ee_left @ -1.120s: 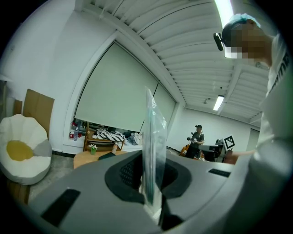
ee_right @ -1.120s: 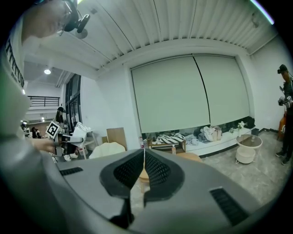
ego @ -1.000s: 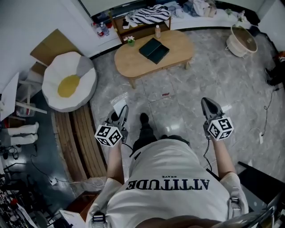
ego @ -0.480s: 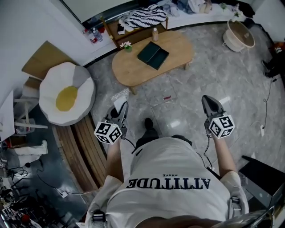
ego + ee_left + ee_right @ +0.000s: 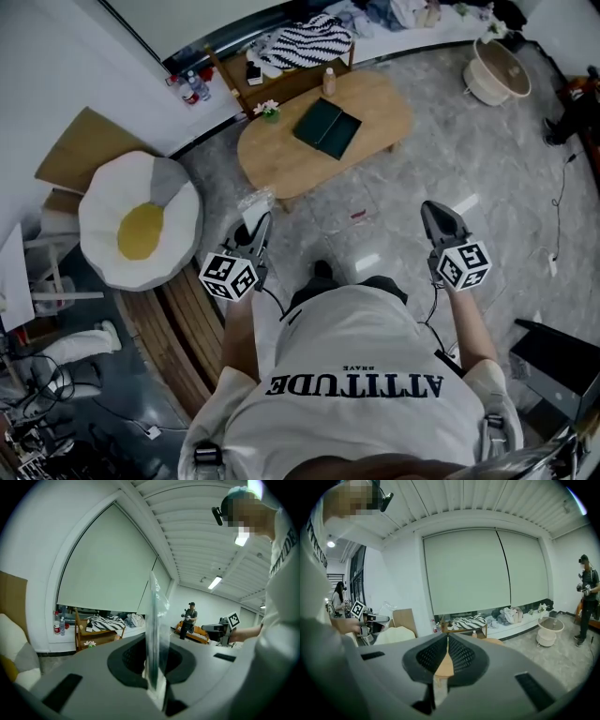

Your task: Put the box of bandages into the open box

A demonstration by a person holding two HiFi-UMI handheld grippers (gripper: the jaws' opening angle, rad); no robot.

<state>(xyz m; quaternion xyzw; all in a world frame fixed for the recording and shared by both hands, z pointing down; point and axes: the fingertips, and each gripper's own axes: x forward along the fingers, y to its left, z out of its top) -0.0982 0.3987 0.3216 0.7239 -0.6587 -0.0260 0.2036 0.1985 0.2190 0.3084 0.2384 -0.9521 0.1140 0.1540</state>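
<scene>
- Two grippers are held on the near side of the wooden table [image 5: 281,161], well apart from it and pointing toward it
- Left gripper [image 5: 260,225]: its jaws are clamped on one clear plastic packet [image 5: 255,201], which stands edge-on between them. Whether the box of bandages is inside cannot be made out
- Right gripper [image 5: 436,214]: its jaws are pressed together at the tips, with nothing between them
- One fried-egg cushion [image 5: 141,220] lies on the floor to the left of the table
- On the table: one dark open box [image 5: 326,128] near the middle, one flower pot [image 5: 270,112] at the far left edge, one small bottle [image 5: 329,82] at the far edge
- Beyond the table: one low wooden shelf [image 5: 277,84] with one striped cloth [image 5: 309,39] on top. Far to the table's right is one round basket [image 5: 497,73]
</scene>
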